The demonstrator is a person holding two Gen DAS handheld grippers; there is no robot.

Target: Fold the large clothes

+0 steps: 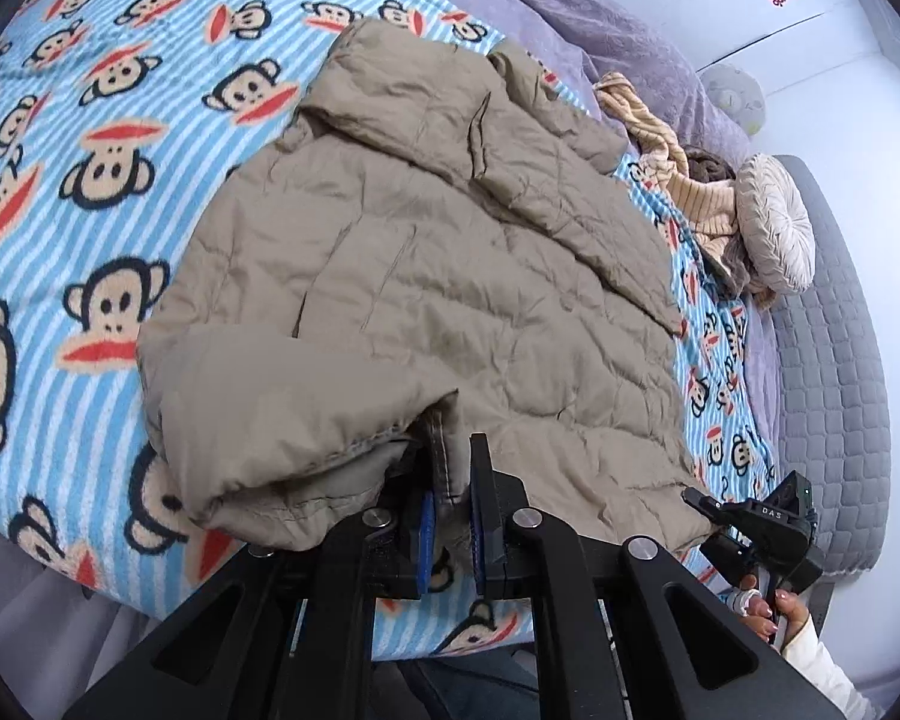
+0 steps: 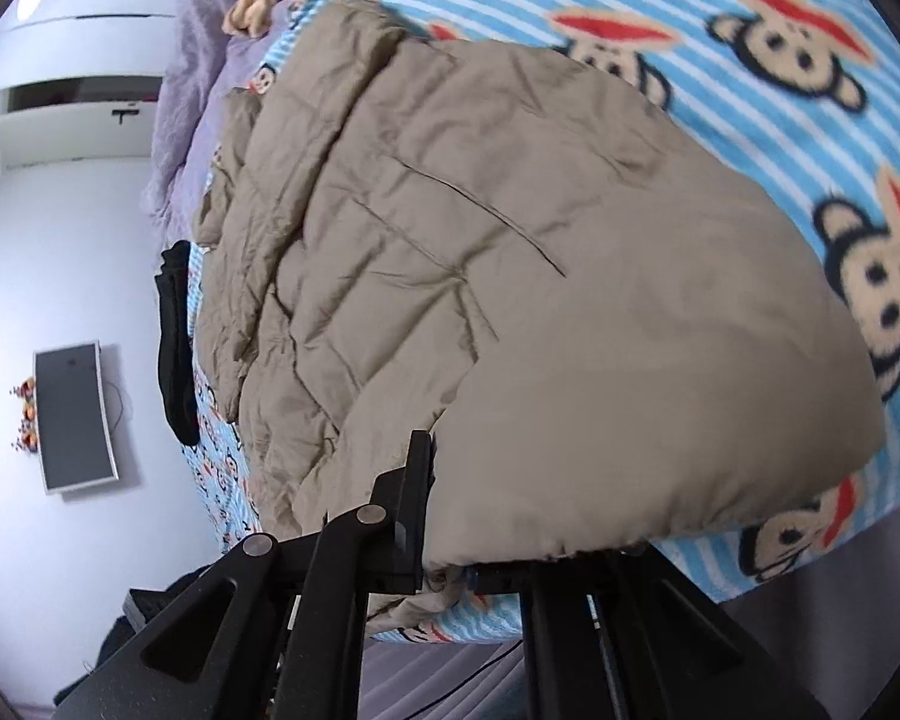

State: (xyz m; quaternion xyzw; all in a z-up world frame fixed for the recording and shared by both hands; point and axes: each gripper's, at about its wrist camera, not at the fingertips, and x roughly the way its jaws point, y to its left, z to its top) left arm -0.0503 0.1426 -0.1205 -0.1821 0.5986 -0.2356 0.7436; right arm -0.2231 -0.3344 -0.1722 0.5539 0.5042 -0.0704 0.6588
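blanket (image 1: 90, 192) with blue and white stripes and monkey faces covers the bed, and a lilac blanket (image 1: 600, 18) lies bunched past its far edge. on the striped blanket lies the task's thing, a tan padded jacket (image 1: 426, 276), spread wide with one side folded over itself, its near hem at the bed's near edge. a round pleated cushion (image 1: 777, 222) and a striped beige garment (image 1: 684, 162) lie beyond the jacket's right side, and a black garment (image 2: 174, 324) lies at the blanket's far edge in the right wrist view. the left gripper (image 1: 450, 516) reaches level over the near edge, its blue-padded fingers (image 1: 424, 540) drawn close on the jacket's stitched hem, which stands pinched between them. the right gripper (image 2: 450, 546) comes in from the near edge too; its left finger presses against the jacket's rolled corner, the other finger is hidden under the cloth, so i cannot tell how far it is closed. in the left view a hand (image 1: 768, 609) in a white sleeve holds that right tool's handle.
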